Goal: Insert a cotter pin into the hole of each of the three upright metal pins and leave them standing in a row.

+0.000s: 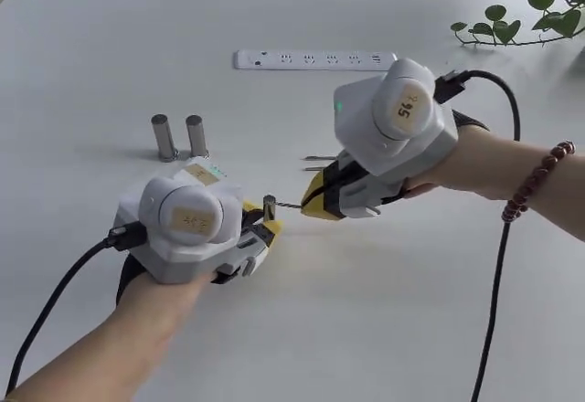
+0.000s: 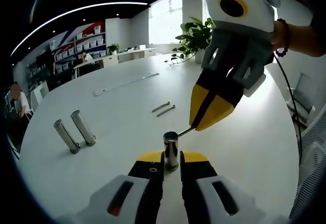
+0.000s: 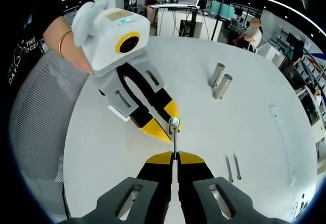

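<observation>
left tool (image 2: 172,160) pinches a rigid, probably slick metal pin (image 2: 170,145) low down, upright over the worktop (image 2: 127,127); right tool (image 3: 174,158) grips a thin, likely bendable cotter pin (image 3: 174,141), tip at the metal pin's head.

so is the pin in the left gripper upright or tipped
Upright: the metal pin stands vertical in the left gripper, parallel to the two standing pins beyond it.

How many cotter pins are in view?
3. One cotter pin is in the right gripper, its tip at the metal pin held by the left gripper; two lie side by side on the table.
</observation>
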Motion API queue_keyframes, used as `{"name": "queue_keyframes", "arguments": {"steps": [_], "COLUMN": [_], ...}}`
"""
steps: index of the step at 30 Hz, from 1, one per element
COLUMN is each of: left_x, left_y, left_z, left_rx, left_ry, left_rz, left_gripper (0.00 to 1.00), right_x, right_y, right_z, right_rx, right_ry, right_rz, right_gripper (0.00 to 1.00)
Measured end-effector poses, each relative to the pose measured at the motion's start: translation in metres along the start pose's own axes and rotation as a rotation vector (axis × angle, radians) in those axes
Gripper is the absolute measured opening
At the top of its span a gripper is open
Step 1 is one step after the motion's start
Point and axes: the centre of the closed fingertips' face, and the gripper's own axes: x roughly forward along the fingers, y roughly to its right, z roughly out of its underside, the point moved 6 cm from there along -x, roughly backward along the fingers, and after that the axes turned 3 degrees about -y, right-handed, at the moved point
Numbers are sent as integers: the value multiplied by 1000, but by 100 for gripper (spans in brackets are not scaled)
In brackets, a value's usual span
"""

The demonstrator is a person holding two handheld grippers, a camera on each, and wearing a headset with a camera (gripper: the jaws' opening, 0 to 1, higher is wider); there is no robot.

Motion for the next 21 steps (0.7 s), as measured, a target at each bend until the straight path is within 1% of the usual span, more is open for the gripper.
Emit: {"name": "queue_keyframes", "arguments": {"steps": [3, 9, 18, 20, 21], "left_x": [1, 1, 1, 2, 2], "left_y": [0, 0, 1, 1, 1], "left_z": [-1, -1, -1, 0, 0], "left_rx": [2, -7, -10, -10, -7], "left_ry": [4, 8, 13, 18, 23], "left_rz": [-2, -3, -2, -3, -4], "left_gripper": [8, 7, 7, 7, 7], "right_x": [0, 0, 4, 5, 6], "right_y": [0, 0, 1, 2, 3], "right_z": [-1, -3, -12, -14, -15], "right_rx": [-4, -8, -40, -34, -12], "right_ry": [0, -2, 0, 2, 6], "right_rz": [1, 2, 6, 6, 3], "right_gripper": [0, 0, 0, 0, 0]}}
